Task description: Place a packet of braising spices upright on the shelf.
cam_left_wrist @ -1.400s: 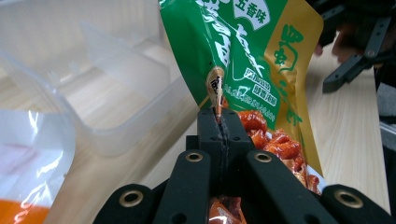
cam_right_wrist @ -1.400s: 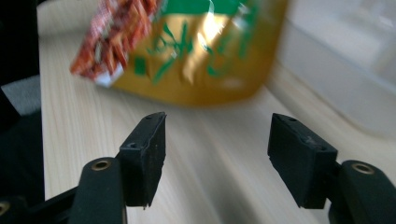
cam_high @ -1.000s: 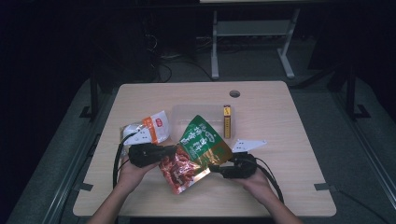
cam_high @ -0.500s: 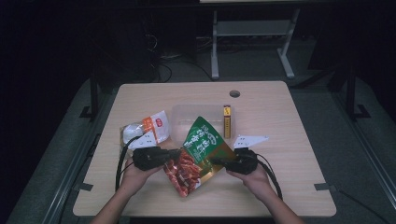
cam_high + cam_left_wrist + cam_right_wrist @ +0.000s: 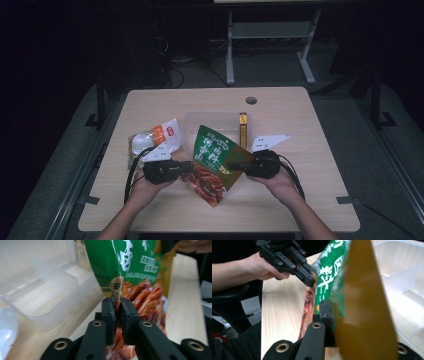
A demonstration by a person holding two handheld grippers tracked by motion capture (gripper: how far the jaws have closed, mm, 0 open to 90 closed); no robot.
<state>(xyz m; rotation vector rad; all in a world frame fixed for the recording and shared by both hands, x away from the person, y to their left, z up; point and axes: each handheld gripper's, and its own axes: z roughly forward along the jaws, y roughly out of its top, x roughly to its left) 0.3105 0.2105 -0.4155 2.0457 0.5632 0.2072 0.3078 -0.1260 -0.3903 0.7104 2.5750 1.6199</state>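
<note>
A snack bag (image 5: 214, 159), green above and printed with red food below, hangs tilted above the front of the table between both grippers. My left gripper (image 5: 192, 168) pinches its left edge. In the left gripper view the jaws (image 5: 118, 305) have just been opening slightly, and the bag's seam (image 5: 130, 262) still sits pressed between the pads. My right gripper (image 5: 231, 166) is shut on the bag's right edge. The right gripper view has the gold back of the bag (image 5: 362, 305) covering one jaw of that gripper (image 5: 331, 312), with the left gripper (image 5: 308, 280) beyond.
A clear plastic container (image 5: 191, 121) stands just behind the bag. A yellow stick packet (image 5: 243, 129) lies at its right, a white and orange pouch (image 5: 161, 137) at its left, and a white packet (image 5: 270, 141) near the right hand. A cable hole (image 5: 251, 100) sits farther back.
The right hand has risen and lifted the bag's right side, so the bag stands more upright than before. The left hand has stayed put.
</note>
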